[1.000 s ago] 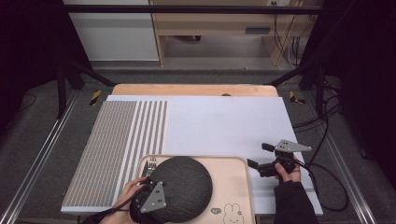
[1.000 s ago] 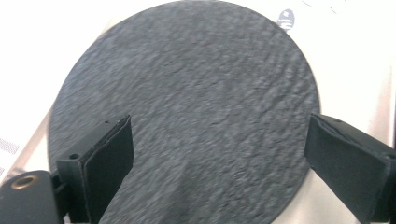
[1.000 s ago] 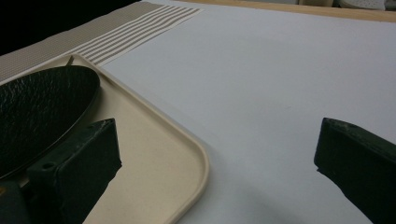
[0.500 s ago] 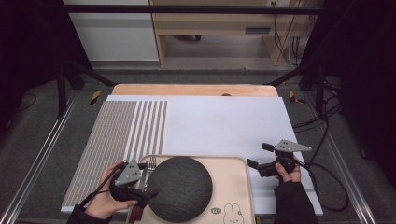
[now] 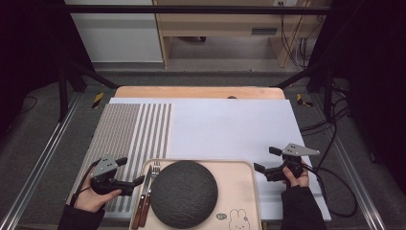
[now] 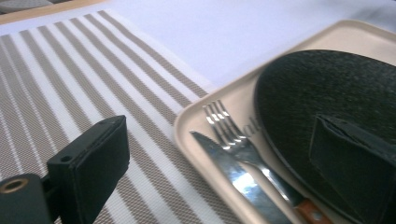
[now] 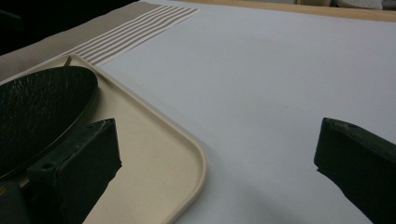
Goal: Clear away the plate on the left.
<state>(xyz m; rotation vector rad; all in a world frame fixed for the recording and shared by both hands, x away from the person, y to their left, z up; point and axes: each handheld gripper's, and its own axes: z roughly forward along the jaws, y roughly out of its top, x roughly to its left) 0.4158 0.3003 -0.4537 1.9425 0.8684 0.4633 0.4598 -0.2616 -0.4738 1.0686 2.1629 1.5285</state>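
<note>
Dark floor and black frame rails surround a wooden table (image 5: 143, 92) covered by a white mat (image 5: 230, 127), with a grey striped placemat (image 5: 127, 134) at its left. Largest on it is the beige tray (image 5: 239, 182) at the near edge, lying between the two claws. On the tray sits a round black slate plate (image 5: 184, 192), just right of the left gripper (image 5: 129, 172). A fork (image 5: 154, 170) and a knife (image 5: 147, 175) with wooden handles lie side by side between that claw's tips and the plate, the fork's tines partly tucked under the plate's rim. The left gripper hovers over the placemat, released, jaws spread, the tray's rim directly ahead. The right gripper (image 5: 266, 159) is just right of the tray over bare white mat, likewise released and holding nothing.
</note>
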